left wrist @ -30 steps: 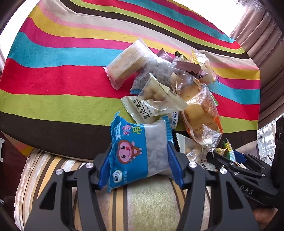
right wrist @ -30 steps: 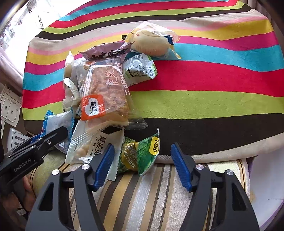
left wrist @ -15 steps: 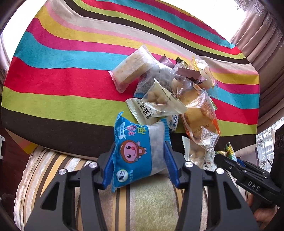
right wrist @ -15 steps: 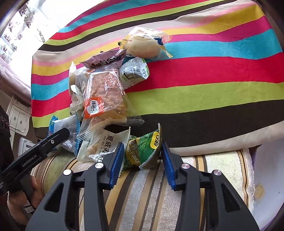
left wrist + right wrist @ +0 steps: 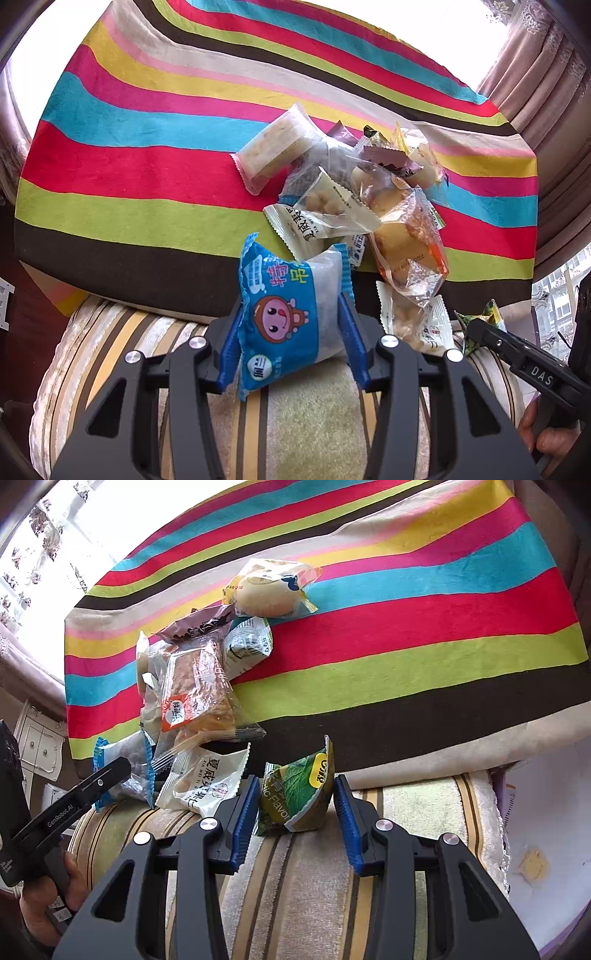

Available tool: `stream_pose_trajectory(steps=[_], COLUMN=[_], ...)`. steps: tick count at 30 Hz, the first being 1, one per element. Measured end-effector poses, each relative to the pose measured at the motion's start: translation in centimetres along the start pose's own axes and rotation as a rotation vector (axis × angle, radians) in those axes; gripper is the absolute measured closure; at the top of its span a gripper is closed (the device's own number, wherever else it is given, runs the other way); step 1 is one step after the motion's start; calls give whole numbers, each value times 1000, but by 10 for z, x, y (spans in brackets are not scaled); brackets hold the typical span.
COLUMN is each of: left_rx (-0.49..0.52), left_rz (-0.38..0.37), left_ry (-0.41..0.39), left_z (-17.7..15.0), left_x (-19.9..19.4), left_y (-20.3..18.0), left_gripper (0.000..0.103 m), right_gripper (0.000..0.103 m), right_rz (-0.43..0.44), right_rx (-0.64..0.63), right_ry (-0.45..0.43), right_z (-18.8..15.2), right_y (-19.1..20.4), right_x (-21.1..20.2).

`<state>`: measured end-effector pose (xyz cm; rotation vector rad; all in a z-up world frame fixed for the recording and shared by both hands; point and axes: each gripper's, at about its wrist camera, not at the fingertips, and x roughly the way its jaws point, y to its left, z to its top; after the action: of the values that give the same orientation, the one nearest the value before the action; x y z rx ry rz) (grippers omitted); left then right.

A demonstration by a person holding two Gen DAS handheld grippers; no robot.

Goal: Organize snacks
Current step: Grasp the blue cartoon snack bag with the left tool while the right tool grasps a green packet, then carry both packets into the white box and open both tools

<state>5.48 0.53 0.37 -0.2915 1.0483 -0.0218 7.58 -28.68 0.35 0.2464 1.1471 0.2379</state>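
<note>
- Over the striped plush cushion edge (image 5: 306, 424), the left hand-held gripper (image 5: 291, 328) is clamped on a blue cartoon-printed snack packet (image 5: 284, 317), held upright.
- Beside it, the right hand-held gripper (image 5: 295, 808) pinches a green foil snack packet (image 5: 295, 794).
- Remaining clear-wrapped snacks (image 5: 195, 686) lie heaped on the rainbow-striped cloth (image 5: 406, 627).

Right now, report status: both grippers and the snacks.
Left gripper shut on blue packet. Right gripper shut on green packet. Snack pile on striped cloth. Nothing in the way.
</note>
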Motion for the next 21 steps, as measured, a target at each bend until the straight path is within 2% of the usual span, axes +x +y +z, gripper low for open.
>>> stream_pose_trajectory(steps=[21], left_rx=[94], left_rz=[-27], left_ry=[-34], left_z=[-23], left_x=[-32], left_y=[-57], left_gripper=[56], right_gripper=[62], right_rz=[4], right_rx=[71], right_ry=[-57], right_z=[-13], right_y=[-42], right_x=[-32])
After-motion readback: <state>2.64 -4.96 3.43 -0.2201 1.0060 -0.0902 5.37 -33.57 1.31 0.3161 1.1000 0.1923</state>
